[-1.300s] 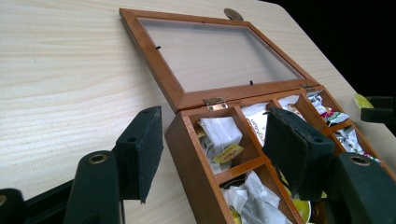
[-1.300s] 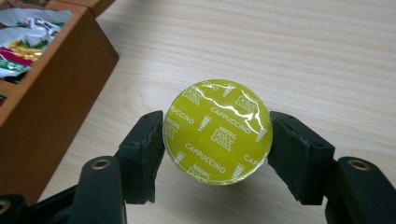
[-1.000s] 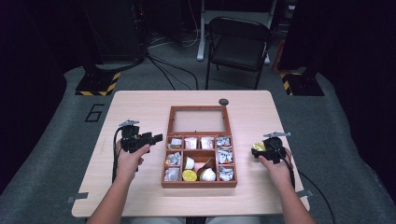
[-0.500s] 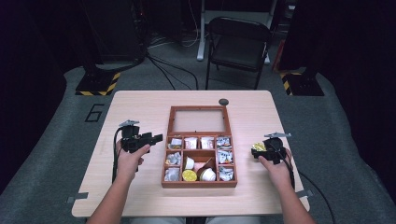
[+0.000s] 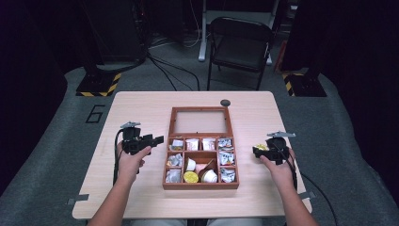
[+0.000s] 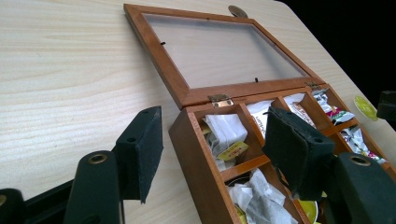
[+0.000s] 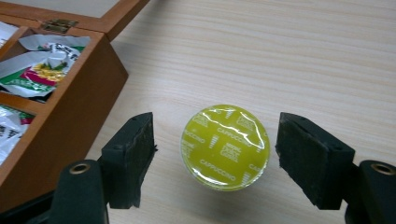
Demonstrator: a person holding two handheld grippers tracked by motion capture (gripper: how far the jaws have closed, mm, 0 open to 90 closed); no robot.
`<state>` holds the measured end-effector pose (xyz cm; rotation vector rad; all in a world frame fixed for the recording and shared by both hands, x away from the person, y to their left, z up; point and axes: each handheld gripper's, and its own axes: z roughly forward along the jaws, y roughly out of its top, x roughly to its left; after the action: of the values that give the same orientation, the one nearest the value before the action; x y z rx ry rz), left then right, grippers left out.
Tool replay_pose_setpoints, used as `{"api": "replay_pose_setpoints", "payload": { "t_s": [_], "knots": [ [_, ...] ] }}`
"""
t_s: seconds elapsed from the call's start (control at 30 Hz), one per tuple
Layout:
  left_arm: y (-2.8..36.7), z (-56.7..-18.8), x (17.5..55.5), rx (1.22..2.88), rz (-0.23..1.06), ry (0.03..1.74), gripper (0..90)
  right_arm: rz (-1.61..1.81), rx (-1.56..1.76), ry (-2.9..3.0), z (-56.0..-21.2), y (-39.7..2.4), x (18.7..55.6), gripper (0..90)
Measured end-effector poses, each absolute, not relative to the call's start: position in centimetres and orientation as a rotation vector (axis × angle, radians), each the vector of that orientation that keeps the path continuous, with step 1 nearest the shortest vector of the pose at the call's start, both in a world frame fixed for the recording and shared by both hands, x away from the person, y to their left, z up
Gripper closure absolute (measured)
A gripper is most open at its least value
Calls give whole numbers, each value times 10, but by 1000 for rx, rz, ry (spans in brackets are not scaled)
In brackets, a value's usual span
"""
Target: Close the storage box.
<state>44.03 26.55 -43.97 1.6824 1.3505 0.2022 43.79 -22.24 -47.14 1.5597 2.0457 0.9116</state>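
A wooden compartment box sits mid-table with its glass lid folded flat behind it. It holds tea bags and capsules. My left gripper hovers at the box's left side, open. In the left gripper view its pads straddle the box's corner wall without pressing on it. My right gripper rests to the right of the box. Its jaws have just been opening and stand apart around a yellow-green cappuccino capsule, which lies on the table clear of both pads.
A small dark round disc lies on the table behind the lid. A black folding chair stands beyond the far edge. Bare wood stretches to the left of the box and behind it.
Both hands keep their places. Any widening of the right jaws is too small to make out in the high view.
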Motion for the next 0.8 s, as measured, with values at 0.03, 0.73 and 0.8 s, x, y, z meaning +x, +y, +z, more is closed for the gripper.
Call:
{"api": "replay_pose_setpoints", "payload": {
  "t_s": [0.03,0.73,0.8],
  "knots": [
    [265,-440,440,1684,203,1350,372,919,1561,2048,-470,-221,438,279],
    [257,-432,447,1705,187,1327,372,1041,1456,2150,-437,-195,434,325],
    [255,-431,449,1708,185,1324,372,1060,1463,2149,-435,-193,436,328]
  ]
}}
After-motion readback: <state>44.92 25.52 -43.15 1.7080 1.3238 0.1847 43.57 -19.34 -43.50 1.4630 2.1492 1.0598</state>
